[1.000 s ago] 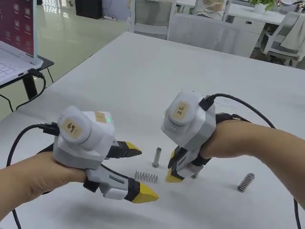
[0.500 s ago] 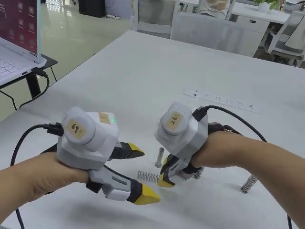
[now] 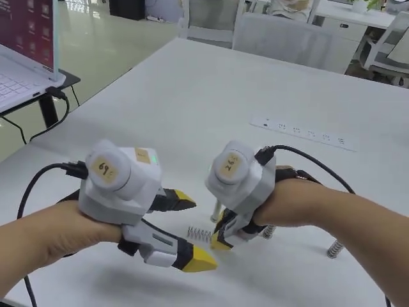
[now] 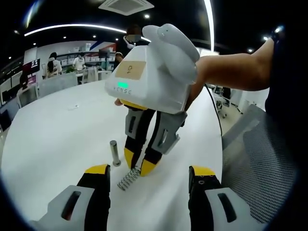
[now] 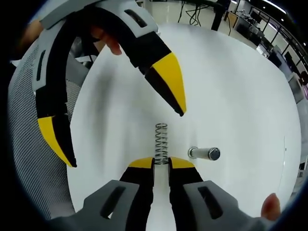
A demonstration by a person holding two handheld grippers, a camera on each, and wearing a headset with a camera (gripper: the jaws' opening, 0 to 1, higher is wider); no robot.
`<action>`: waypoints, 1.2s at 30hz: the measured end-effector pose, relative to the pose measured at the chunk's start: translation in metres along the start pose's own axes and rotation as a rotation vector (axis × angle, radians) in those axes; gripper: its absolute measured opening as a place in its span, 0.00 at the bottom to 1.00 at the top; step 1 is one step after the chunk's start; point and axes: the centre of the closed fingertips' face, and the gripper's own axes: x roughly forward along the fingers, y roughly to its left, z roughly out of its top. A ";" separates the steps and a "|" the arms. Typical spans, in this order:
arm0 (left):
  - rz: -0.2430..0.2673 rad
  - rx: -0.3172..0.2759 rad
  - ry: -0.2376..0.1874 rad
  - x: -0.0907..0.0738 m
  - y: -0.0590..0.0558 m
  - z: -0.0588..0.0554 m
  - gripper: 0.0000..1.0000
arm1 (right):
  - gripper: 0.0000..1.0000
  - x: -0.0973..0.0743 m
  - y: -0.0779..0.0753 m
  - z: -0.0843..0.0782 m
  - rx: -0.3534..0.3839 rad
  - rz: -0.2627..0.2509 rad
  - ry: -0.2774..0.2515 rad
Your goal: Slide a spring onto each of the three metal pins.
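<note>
Right gripper [image 5: 161, 162]: jaws drawn almost together, pinching one end of a spring [image 5: 161, 139]. Nothing else is held.
Held spring: lies flat on the bench [image 3: 192, 96], its free end pointing left towards the other gripper. The end grip is judged to keep the rest of the coil and its open bore clear for threading over a pin.
Pin [image 5: 204, 153]: bare metal, upright on the bench, just beside the held spring on its far side. It carries no spring.
Left gripper [image 4: 150, 170]: jaws wide apart and empty, at near left, facing the right gripper's tips. It is judged to be standing by to steady the pin or the coil.
Second spring [image 3: 333, 248]: loose on the bench at right, well apart from both grippers.
Coiled piece [image 3: 268, 231]: just beside the right hand and partly hidden. Cannot tell whether it sits on a pin.
Power strip [image 3: 300, 131]: far side of the bench, clear of the work.
Stage: judged early, with the first pickup in hand and this pin not yet loaded.
Next move: lift the spring, turn it upright and align its bore over the pin top.
Risk: a spring pinched at one end may flex or flick out of the jaws.
</note>
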 end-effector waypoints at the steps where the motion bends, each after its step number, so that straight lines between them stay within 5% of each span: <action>1: 0.000 -0.001 0.000 0.000 0.000 0.000 0.61 | 0.09 0.000 0.000 -0.001 0.002 0.000 0.004; 9: 0.000 0.002 0.004 0.000 0.000 -0.001 0.61 | 0.08 -0.005 0.005 -0.004 -0.001 0.005 0.012; 20: -0.022 0.017 0.020 0.003 -0.006 -0.002 0.59 | 0.08 -0.033 0.015 -0.008 -0.013 0.020 0.023; 36: -0.048 0.094 0.001 0.004 -0.016 0.004 0.38 | 0.08 -0.063 0.034 -0.006 -0.056 0.045 0.038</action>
